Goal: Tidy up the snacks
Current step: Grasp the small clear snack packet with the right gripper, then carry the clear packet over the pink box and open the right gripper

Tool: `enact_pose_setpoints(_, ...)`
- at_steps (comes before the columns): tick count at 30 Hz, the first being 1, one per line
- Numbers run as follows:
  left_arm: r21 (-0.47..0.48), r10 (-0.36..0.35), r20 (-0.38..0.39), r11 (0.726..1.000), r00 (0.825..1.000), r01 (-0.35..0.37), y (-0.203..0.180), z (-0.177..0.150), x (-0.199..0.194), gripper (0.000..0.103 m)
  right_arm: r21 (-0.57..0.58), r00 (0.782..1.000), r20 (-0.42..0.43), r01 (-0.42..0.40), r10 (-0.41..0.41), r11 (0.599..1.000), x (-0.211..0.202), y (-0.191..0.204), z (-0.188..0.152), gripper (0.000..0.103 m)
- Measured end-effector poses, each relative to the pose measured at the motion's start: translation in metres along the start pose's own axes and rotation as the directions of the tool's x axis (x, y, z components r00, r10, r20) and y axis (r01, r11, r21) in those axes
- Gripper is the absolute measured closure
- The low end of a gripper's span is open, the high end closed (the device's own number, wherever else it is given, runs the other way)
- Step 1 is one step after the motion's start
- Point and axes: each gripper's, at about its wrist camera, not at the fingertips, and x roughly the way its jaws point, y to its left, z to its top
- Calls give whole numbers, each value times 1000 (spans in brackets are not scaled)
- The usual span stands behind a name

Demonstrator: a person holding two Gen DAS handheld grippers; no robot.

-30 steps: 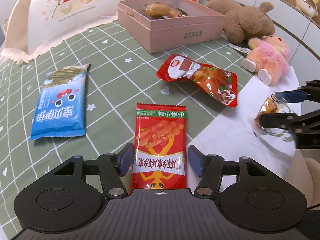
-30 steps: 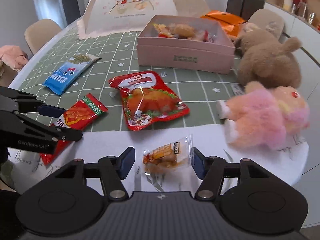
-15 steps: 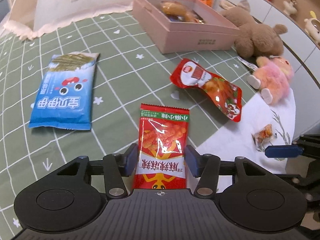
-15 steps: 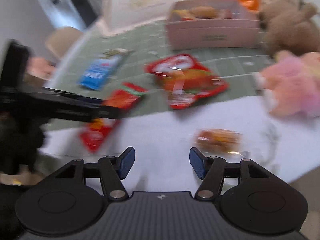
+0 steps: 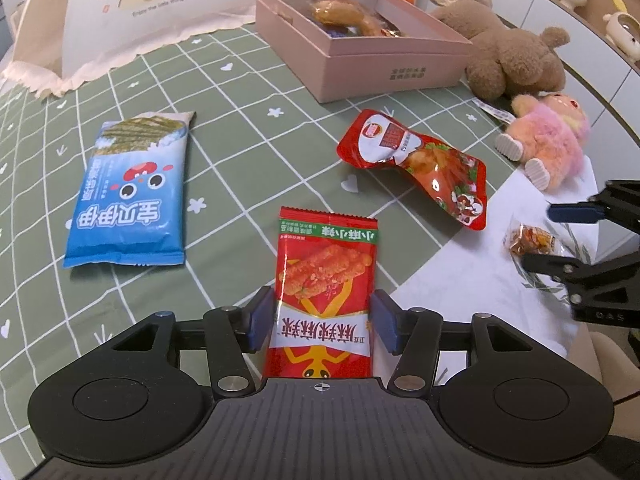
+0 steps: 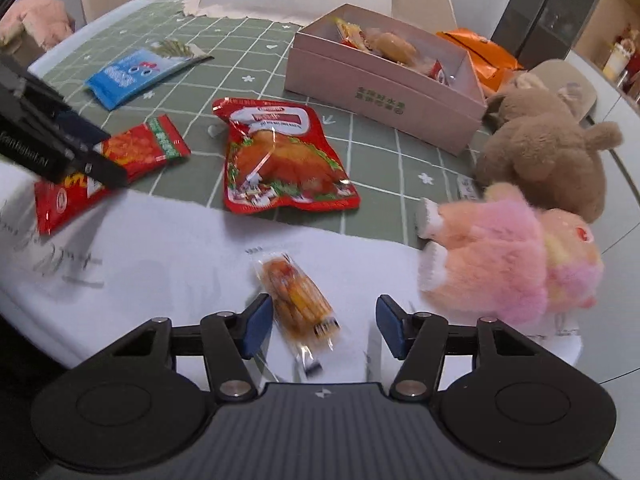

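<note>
Pink box [image 5: 384, 60]: open, lid off, already holds several wrapped snacks. Landmark for the rest. Red chicken pouch [image 5: 416, 164] lies flat just in front of it. Red spicy-strip pack [image 5: 326, 276] flat, farther out front. Blue seaweed pack [image 5: 128, 196] flat, well off to the box's front-left. Small clear-wrapped snack [image 6: 298, 298] flat on white cloth, farthest from the box.

Left gripper [image 5: 323, 322] and right gripper [image 6: 323, 323] both gape wide.
</note>
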Motion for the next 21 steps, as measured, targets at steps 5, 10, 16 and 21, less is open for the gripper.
enact_pose_setpoints(5,3,7,-6,1000,1000,-7,-1,1,0,44,82,999,-28,-33,35,996,2,-2,12,83)
enact_pose_setpoints(10,18,16,-3,1000,1000,-16,-3,0,1,44,272,992,66,-124,110,954,-28,-26,23,83)
enact_pose_setpoints(16,49,38,7,998,999,-39,-7,-2,-1,50,428,976,194,-174,98,887,-62,-62,43,83)
enact_pose_setpoints(21,12,-51,73,999,996,50,0,16,-31,55,436,974,228,-116,16,892,-79,-70,42,83)
